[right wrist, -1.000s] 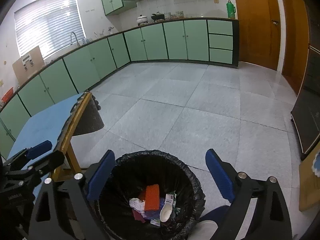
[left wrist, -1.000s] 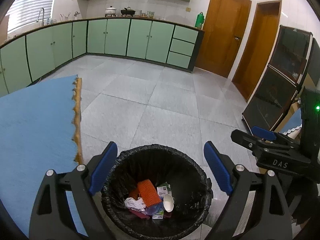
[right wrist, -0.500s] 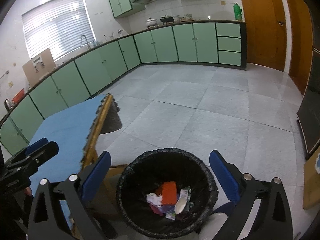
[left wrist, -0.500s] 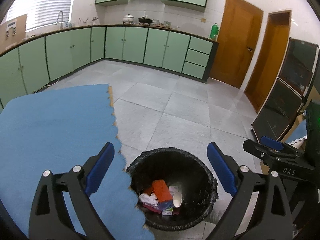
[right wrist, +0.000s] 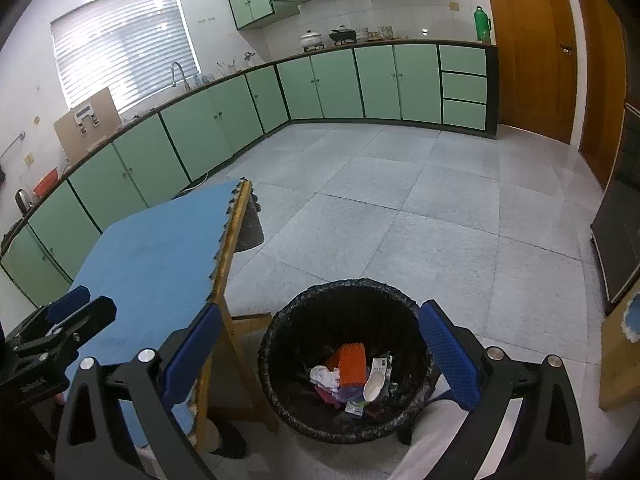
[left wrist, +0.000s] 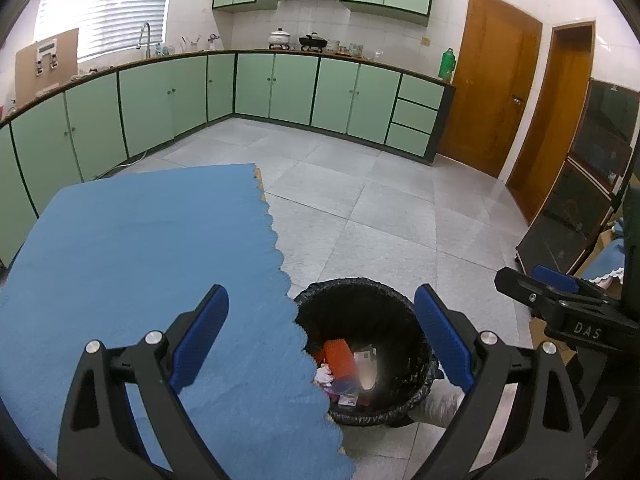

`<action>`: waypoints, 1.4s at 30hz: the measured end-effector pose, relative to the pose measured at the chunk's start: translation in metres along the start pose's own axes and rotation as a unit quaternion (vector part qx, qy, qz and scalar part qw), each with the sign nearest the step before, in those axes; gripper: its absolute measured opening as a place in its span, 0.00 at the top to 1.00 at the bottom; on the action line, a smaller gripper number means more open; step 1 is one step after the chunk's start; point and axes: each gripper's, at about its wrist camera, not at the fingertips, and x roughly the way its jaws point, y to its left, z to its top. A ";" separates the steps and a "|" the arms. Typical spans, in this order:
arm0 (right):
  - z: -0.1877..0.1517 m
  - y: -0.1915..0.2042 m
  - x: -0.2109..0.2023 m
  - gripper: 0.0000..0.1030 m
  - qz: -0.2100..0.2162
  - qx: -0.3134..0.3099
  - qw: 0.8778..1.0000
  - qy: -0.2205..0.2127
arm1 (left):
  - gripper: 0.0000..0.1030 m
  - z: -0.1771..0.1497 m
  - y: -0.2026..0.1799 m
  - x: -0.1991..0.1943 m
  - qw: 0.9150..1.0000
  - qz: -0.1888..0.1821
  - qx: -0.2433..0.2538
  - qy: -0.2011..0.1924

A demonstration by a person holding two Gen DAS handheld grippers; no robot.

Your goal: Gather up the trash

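A black bin [left wrist: 400, 304] lined with a black bag stands on the floor beside the blue table; it also shows in the right wrist view [right wrist: 304, 308]. Inside lie an orange ridged piece [right wrist: 352, 364], a white spoon [right wrist: 374, 386], crumpled white tissue [right wrist: 325, 376] and wrappers. My left gripper [left wrist: 322, 340] is open and empty, above the table edge and the bin. My right gripper [right wrist: 320, 354] is open and empty, above the bin. Each gripper shows in the other's view, the right one [left wrist: 560, 304] and the left one [right wrist: 60, 328].
The blue foam-covered table [left wrist: 140, 248] with a scalloped edge is on the left, on wooden legs [right wrist: 224, 276]. Grey tiled floor [right wrist: 400, 200] stretches to green cabinets [left wrist: 280, 80] and wooden doors [left wrist: 492, 92]. A dark glass-fronted cabinet [left wrist: 580, 200] stands at right.
Both grippers have risen and drawn back from the bin, staying open. The left one has shifted over the blue table edge, so more tabletop is in view.
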 end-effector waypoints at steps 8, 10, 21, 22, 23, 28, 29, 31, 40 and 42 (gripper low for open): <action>-0.003 0.027 -0.033 0.06 0.005 -0.026 1.000 -0.009 | 0.11 -0.003 0.000 -0.034 1.000 0.003 0.004 -0.007; -0.005 0.031 -0.038 0.06 0.010 -0.028 1.000 -0.009 | 0.12 -0.004 0.001 -0.040 1.000 0.001 0.000 -0.005; -0.009 0.046 -0.056 0.06 0.020 -0.038 0.999 -0.012 | 0.12 -0.010 0.005 -0.061 1.000 0.006 -0.008 -0.005; -0.009 0.046 -0.056 0.06 0.020 -0.038 0.999 -0.013 | 0.12 -0.011 0.006 -0.061 1.000 0.007 -0.009 -0.006; -0.010 0.047 -0.057 0.06 0.019 -0.039 0.999 -0.014 | 0.12 -0.011 0.007 -0.063 1.000 0.008 -0.011 -0.006; -0.010 0.049 -0.060 0.06 0.014 -0.043 0.999 -0.020 | 0.11 -0.011 0.010 -0.072 1.000 0.015 -0.015 -0.012; -0.010 0.049 -0.060 0.06 0.015 -0.043 0.999 -0.020 | 0.11 -0.010 0.010 -0.073 1.000 0.016 -0.016 -0.014; -0.010 0.050 -0.060 0.06 0.016 -0.044 0.999 -0.021 | 0.12 -0.010 0.011 -0.076 1.000 0.017 -0.017 -0.017; -0.010 0.054 -0.061 0.06 0.017 -0.052 0.998 -0.026 | 0.11 -0.009 0.014 -0.082 0.999 0.021 -0.020 -0.020; -0.010 0.054 -0.061 0.06 0.018 -0.052 0.998 -0.026 | 0.11 -0.009 0.015 -0.082 0.999 0.021 -0.020 -0.021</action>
